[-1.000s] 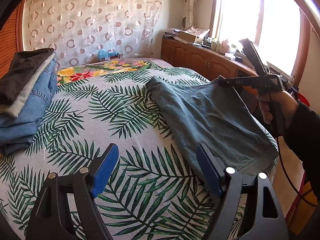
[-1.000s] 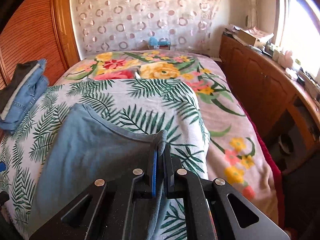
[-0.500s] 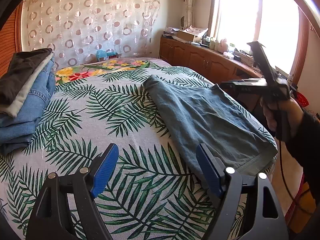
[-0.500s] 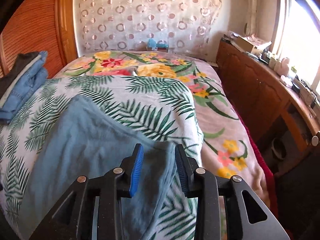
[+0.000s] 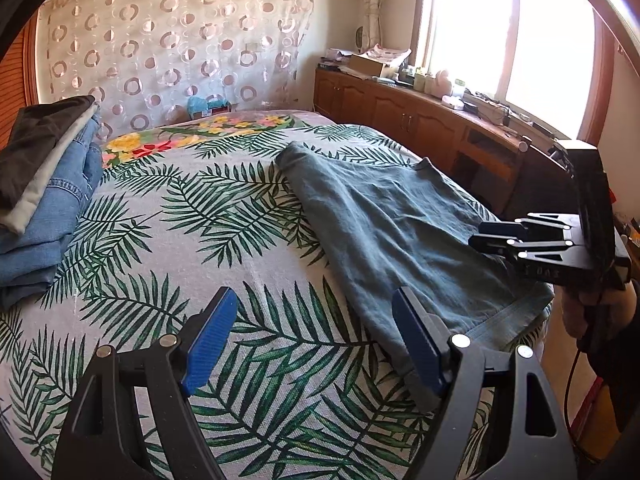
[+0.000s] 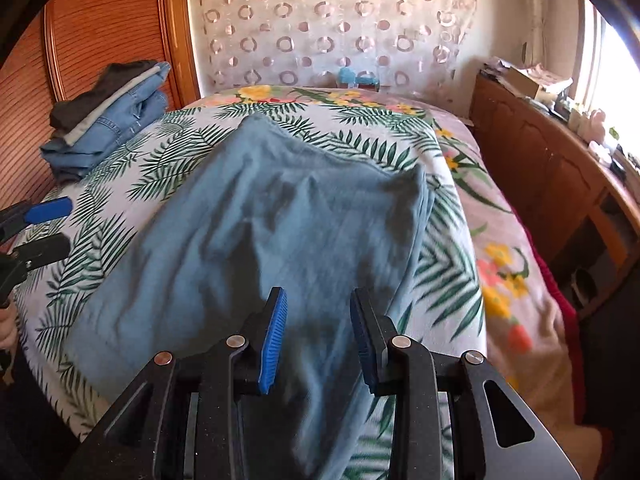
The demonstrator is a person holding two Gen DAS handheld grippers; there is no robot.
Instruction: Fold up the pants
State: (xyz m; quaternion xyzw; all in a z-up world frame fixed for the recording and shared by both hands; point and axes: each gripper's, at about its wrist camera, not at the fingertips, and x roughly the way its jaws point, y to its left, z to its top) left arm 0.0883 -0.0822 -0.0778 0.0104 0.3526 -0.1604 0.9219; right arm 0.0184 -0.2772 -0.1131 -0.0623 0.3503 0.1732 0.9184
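Observation:
Blue-grey pants point(image 5: 400, 232) lie folded flat on the right side of the palm-leaf bedspread point(image 5: 200, 220). In the right wrist view the pants point(image 6: 280, 220) spread out ahead of my right gripper point(image 6: 318, 300), which hovers open above their near end with its pads off the cloth. The left wrist view shows that right gripper point(image 5: 480, 240) over the pants' right edge, held by a person's hand point(image 5: 592, 308). My left gripper point(image 5: 314, 300) stands wide open over the bedspread, its right finger beside the pants' near left edge. Nothing is between its fingers.
A stack of folded clothes point(image 5: 44, 200), denim under grey and dark items, sits at the bed's left by the wooden headboard point(image 6: 100, 32). A cluttered wooden cabinet point(image 5: 420, 128) runs along the right wall under the window. A floral blanket point(image 6: 500, 264) hangs off the bed's right side.
My right gripper opened and let go of the pants' corner, which dropped flat onto the bed. It then drew back along the pants and sank a little. The left gripper stayed put.

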